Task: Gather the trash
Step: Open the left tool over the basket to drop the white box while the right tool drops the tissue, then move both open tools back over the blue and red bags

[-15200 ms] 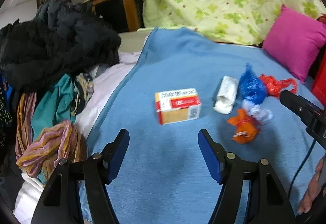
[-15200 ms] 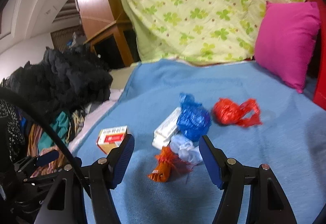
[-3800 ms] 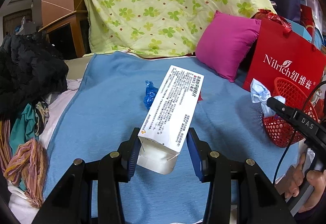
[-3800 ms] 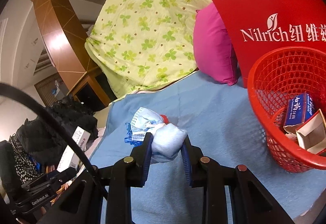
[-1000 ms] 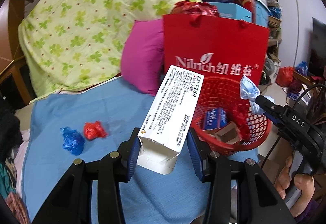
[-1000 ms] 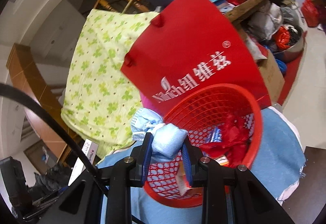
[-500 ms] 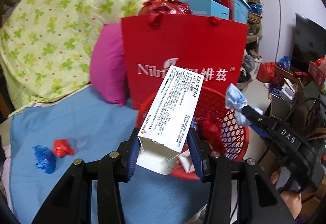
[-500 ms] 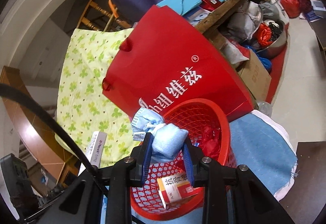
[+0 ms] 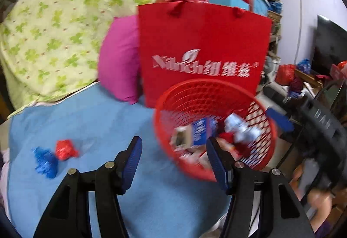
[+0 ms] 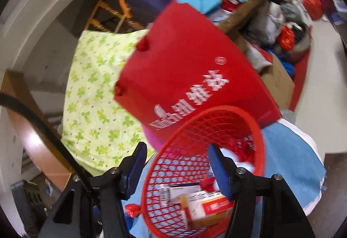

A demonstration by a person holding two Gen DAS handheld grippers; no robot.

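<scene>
You are at the drop-off step: both of your grippers sit over the red mesh basket (image 9: 213,95) at the bed's right edge, and both have just been opening. The left gripper (image 9: 173,157) now stands about half open with nothing between its fingers (image 9: 132,157); the right gripper (image 10: 176,164) is spread the same way and is also empty.

The loads look to have landed. In the left wrist view a pale blue wad (image 9: 240,129) lies inside the basket beside a blue carton (image 9: 201,129), and in the right wrist view a white box (image 10: 180,190) and a red-and-white box (image 10: 208,205) rest on the mesh floor (motion blur keeps me from saying exactly how each one lies).

The collecting is not finished. On the blue bedsheet (image 9: 91,121), near its left edge and well apart from the basket, a red crumpled bag (image 9: 65,149) and a blue crumpled bag (image 9: 44,162) lie touching each other.

Your next move calls for backing both grippers clear of the basket rim, swinging back across the bed towards those two bags, and keeping the fingers apart until one bag sits squarely between them. Take one bag per gripper, since they are soft and may slip from a shallow pinch.
</scene>
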